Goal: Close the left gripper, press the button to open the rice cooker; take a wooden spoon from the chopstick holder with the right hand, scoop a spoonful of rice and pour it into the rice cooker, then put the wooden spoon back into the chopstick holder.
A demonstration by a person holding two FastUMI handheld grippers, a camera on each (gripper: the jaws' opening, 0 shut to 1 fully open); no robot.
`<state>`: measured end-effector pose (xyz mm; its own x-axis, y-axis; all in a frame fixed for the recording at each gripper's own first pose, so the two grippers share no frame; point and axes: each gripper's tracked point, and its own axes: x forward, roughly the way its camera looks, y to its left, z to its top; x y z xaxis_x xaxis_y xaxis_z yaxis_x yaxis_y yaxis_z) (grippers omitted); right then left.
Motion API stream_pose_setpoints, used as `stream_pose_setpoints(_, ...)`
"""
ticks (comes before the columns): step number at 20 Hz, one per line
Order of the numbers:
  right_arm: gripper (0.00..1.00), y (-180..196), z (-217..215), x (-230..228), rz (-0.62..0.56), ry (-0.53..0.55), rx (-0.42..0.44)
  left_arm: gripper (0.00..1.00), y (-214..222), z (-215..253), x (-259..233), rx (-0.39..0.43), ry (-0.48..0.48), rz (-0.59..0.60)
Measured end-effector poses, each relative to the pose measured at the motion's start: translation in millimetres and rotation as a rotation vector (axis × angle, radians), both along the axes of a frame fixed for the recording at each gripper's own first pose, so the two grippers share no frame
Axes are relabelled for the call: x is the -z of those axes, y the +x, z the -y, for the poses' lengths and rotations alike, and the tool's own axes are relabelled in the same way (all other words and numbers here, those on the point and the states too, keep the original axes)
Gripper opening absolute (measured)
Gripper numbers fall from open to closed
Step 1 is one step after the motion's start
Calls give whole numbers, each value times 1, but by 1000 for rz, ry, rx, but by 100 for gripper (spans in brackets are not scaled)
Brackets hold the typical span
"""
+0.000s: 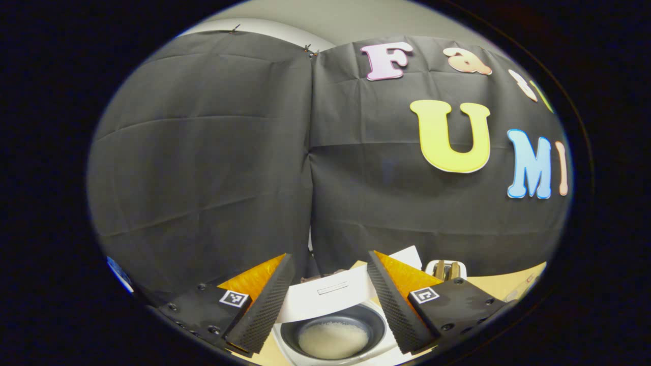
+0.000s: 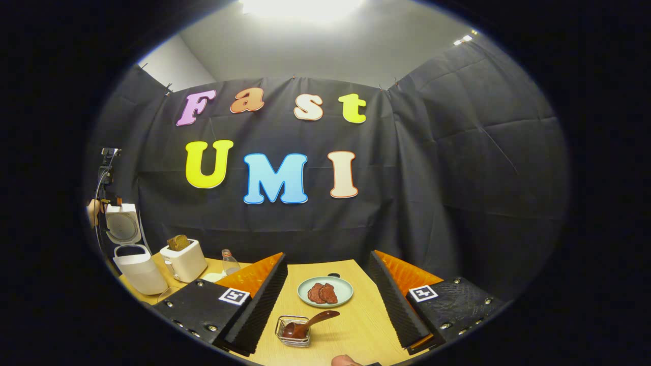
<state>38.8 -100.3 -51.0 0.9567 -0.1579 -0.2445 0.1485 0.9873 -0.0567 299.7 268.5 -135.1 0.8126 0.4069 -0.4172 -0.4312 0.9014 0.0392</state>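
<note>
brown wooden spoon (image 2: 311, 323) lies tilted in a small wire chopstick holder (image 2: 294, 331) just ahead, between the wide, empty right tongs (image 2: 325, 305); it looks light, stiff and smooth, best pinched mid-handle. pale wooden worktop (image 2: 356, 325) around it is open. left tongs (image 1: 325, 305), also wide, hover over the open white rice cooker (image 1: 333, 325).
</note>
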Motion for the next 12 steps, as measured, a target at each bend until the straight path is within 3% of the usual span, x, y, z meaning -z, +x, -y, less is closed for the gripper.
stream_pose_setpoints(12, 98, -11, 23, 6, -25, -19, -39, 100, -47, 61, 49, 36, -57, -90)
